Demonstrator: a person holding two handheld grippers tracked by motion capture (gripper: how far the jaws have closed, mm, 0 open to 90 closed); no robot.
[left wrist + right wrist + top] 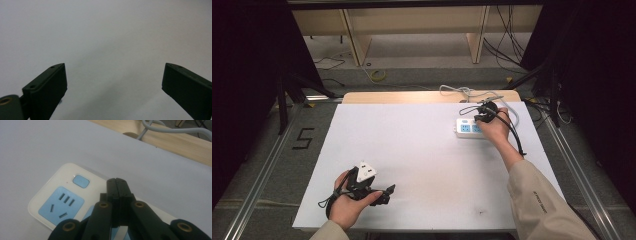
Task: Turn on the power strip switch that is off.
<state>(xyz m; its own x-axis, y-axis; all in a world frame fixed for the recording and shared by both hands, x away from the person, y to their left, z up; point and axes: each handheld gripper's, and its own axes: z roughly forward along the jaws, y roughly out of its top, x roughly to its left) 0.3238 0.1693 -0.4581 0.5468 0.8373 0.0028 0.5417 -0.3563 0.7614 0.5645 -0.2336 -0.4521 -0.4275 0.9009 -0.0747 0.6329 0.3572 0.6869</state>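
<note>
A white power strip (468, 128) with blue sockets lies flat at the far right of the white table (422, 160). In the right gripper view the power strip (53, 203) shows one blue socket and a blue switch button (81, 181). My right gripper (481, 119) hovers right over the strip, and its jaws (116, 182) are shut with nothing between them. Just past the button their tips point at the strip's top face. Near the front left edge my left gripper (388, 192) lies low over bare table. That left gripper (113, 80) stands wide open and empty.
The strip's grey cable (460, 91) loops off the far edge over a wooden board (412, 96); the same cable (172, 130) crosses the top of the right gripper view. Dark curtains flank both sides. On the floor at the left is a "5" mark (303, 138).
</note>
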